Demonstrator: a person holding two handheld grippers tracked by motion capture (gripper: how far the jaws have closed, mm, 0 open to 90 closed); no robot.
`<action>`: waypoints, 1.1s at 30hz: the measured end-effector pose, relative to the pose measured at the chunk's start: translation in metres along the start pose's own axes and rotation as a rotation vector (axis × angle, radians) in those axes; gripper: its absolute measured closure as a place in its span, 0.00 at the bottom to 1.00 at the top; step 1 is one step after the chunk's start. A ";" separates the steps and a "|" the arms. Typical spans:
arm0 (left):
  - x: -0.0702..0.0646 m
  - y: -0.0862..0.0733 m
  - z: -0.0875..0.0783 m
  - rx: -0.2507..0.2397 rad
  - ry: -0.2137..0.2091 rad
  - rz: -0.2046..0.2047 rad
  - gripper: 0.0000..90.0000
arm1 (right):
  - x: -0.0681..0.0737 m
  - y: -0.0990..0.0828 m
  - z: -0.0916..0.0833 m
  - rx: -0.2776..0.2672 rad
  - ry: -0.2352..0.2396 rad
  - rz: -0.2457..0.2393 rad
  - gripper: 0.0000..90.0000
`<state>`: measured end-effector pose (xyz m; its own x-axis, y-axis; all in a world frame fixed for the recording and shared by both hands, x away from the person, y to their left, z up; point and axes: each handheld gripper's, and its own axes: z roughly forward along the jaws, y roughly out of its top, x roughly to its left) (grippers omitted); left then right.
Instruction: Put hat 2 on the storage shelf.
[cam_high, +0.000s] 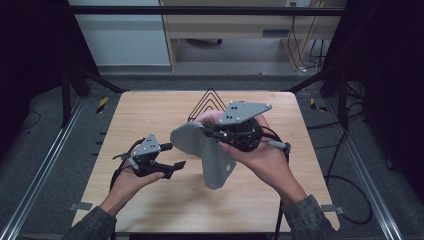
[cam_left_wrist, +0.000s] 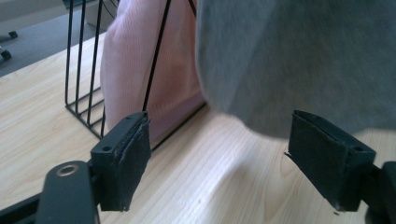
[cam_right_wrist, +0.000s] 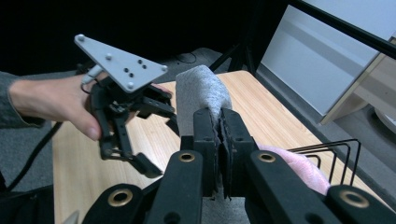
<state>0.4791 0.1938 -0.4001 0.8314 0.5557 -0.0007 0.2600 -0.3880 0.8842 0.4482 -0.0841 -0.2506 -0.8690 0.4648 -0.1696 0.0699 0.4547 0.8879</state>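
Observation:
My right gripper is shut on the top edge of a grey cloth, which hangs from it above the middle of the wooden table. In the right gripper view the jaws are pressed together on the grey cloth. My left gripper hovers just left of the cloth, open, with nothing between its pads. In the left gripper view the grey cloth hangs ahead of the open gripper, apart from it. The left gripper shows open in the right gripper view too.
A black wire rack stands at the back middle of the table with a pink cloth in it. Rack and pink cloth sit close behind the grey cloth. Black frame posts and cables surround the table.

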 end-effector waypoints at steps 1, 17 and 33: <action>0.000 0.001 0.001 -0.002 0.002 0.005 0.25 | 0.000 0.000 0.000 -0.001 0.002 0.002 0.96; -0.004 0.030 0.004 -0.006 -0.056 0.029 0.95 | -0.018 -0.029 -0.010 0.026 -0.068 0.107 0.96; -0.004 0.102 -0.030 0.043 -0.005 0.074 0.96 | -0.039 -0.031 -0.034 -0.029 -0.129 0.189 0.96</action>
<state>0.4873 0.1742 -0.2955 0.8516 0.5206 0.0613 0.2185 -0.4588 0.8613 0.4631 -0.1423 -0.2566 -0.7721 0.6334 -0.0509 0.2094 0.3293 0.9207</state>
